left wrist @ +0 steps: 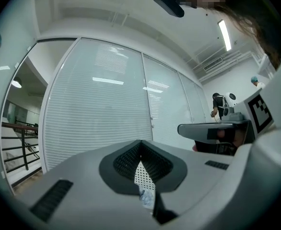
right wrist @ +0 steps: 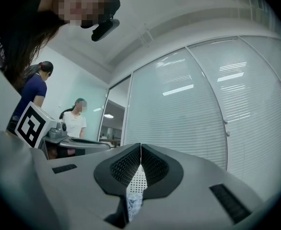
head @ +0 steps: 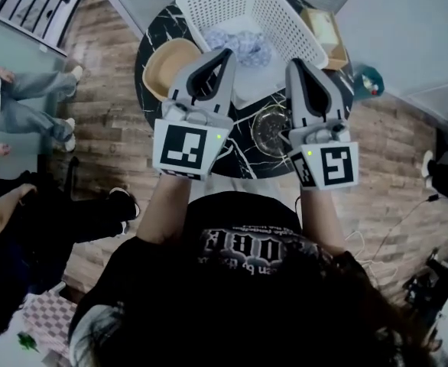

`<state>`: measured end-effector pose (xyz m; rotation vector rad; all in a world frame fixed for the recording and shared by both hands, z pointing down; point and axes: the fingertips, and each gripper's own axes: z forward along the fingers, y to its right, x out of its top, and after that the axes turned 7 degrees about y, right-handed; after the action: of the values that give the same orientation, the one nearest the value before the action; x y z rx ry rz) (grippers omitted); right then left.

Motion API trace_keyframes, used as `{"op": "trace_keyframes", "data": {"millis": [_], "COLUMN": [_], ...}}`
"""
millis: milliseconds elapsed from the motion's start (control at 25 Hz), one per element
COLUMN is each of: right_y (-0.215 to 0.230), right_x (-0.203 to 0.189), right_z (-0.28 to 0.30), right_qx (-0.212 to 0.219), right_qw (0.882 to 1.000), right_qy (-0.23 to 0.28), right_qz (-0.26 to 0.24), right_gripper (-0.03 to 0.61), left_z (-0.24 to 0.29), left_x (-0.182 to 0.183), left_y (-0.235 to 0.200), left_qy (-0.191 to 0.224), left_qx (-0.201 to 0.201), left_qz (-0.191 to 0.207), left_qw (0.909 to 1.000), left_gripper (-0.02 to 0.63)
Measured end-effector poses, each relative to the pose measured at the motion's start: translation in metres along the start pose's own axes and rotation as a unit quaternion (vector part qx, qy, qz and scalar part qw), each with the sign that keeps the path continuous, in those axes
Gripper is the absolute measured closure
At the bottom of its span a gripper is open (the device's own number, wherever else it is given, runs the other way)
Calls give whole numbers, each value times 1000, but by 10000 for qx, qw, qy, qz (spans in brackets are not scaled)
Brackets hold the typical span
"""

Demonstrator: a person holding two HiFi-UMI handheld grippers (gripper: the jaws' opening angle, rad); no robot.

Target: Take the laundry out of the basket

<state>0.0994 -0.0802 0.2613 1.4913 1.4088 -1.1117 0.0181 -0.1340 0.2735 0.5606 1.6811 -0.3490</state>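
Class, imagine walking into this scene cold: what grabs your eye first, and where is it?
The left gripper and right gripper, jaws shut, are held side by side mid-frame in the head view. Beyond them a white basket holding pale patterned laundry stands on a round black table.

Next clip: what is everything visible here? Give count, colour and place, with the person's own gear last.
table: one, round, black with white veins, middle of the head view
basket: one, white, perforated, on the table's far side
laundry: one bundle, blue-and-white patterned, inside the basket
bowl: one, tan, on the table left of the basket
glass dish: one, clear, on the table near the person
box: one, brown cardboard, right of the basket
bystanders: at least two, one in blue jeans, one in dark clothes, left of the table
left gripper: one, grey, jaws together, empty, pointing at the basket
right gripper: one, grey, jaws together, empty, beside the left one
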Motion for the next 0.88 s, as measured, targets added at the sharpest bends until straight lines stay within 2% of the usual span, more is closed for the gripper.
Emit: {"op": "trace_keyframes", "data": {"millis": [520, 880], "right_y": [33, 52], "right_x": [-13, -26], "right_z": [47, 64], "right_qx": [207, 333], "right_qw": [9997, 9991], "right_qy": [-47, -120], "right_qz": [117, 213], "right_gripper": [551, 551], "left_z": [59, 94], "left_x": [-15, -53], "left_y": [-14, -17], "left_qy": [-244, -809], "left_qx": [-108, -671], "left_qz": [136, 588], "left_qw": [9996, 9927], "left_gripper": [612, 611]}}
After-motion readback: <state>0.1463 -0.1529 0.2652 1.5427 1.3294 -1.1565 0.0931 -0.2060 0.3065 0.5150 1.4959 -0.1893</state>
